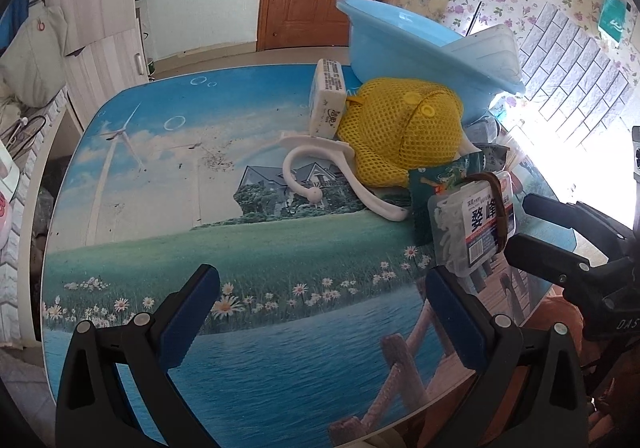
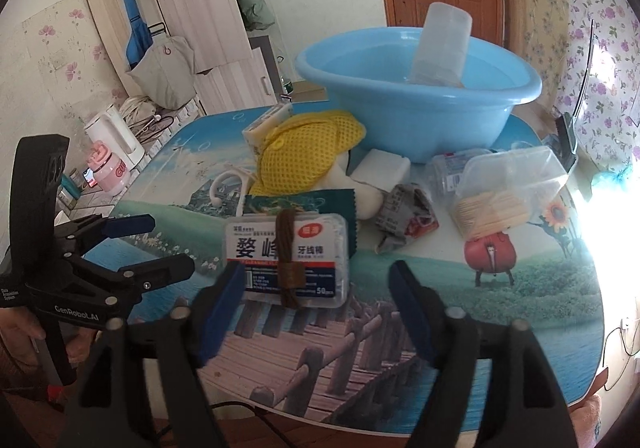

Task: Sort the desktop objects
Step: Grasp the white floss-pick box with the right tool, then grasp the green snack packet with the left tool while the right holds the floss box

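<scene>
A clear floss-pick box (image 2: 288,256) with a white label and a brown hair tie (image 2: 289,244) across it lies at the table's near edge, partly on a green packet (image 2: 304,204). My right gripper (image 2: 318,280) is open around the box's near end; the left pad is at its corner and the right pad stands clear of it. The left wrist view shows the same box (image 1: 472,224), with the right gripper (image 1: 524,226) just right of it. My left gripper (image 1: 320,288) hangs open over bare table, holding nothing. It shows at the left of the right wrist view (image 2: 160,248).
A blue basin (image 2: 420,120) with a clear container (image 2: 440,44) in it stands at the back. In front lie a yellow mesh pouch (image 2: 304,156), a white hook (image 1: 320,176), a soap box (image 1: 326,100), a white block (image 2: 384,168), a crumpled wrapper (image 2: 404,220) and a clear toothpick box (image 2: 508,188).
</scene>
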Demonstrator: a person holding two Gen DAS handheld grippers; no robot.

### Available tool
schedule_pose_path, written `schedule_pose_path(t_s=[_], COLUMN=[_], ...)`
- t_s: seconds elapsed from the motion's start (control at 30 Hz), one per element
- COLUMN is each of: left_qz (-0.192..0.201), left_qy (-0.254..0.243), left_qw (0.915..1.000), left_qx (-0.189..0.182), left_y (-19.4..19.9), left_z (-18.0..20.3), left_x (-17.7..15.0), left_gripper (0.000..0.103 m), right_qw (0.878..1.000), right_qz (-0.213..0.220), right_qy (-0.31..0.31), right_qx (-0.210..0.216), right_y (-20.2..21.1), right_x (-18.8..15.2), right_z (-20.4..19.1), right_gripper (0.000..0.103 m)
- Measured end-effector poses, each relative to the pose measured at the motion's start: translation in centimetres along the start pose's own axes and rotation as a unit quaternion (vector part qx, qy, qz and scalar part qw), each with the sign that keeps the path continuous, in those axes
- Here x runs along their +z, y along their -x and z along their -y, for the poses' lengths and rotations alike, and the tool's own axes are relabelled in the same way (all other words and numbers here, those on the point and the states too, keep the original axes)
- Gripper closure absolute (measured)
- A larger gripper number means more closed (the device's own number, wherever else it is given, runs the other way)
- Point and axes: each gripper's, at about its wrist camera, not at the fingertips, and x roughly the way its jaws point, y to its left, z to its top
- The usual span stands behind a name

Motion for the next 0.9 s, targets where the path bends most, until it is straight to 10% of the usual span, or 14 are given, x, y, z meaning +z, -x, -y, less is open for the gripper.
schedule_pose_path(t_s=[0.7, 0.9], left_qz=[0.000, -0.009], left_qy=[-0.006, -0.029], left_qw=[1.0000, 0.9994], left_qx=[-0.007, -0.015], left_y=[0.2, -0.6], left_z=[-0.1, 2.2], left_x=[0.2, 0.6], left_gripper=[0.000, 0.000], right_qw=[0.999, 0.999], right_qz=[-0.020, -0.007], right_qy=[0.017, -0.003], right_qx=[-0.018, -0.033], right_y=[-1.6, 0.2], right_x=[-0.6, -1.2], right_z=[-0.8, 1.7], right_gripper=[0.023, 0.039])
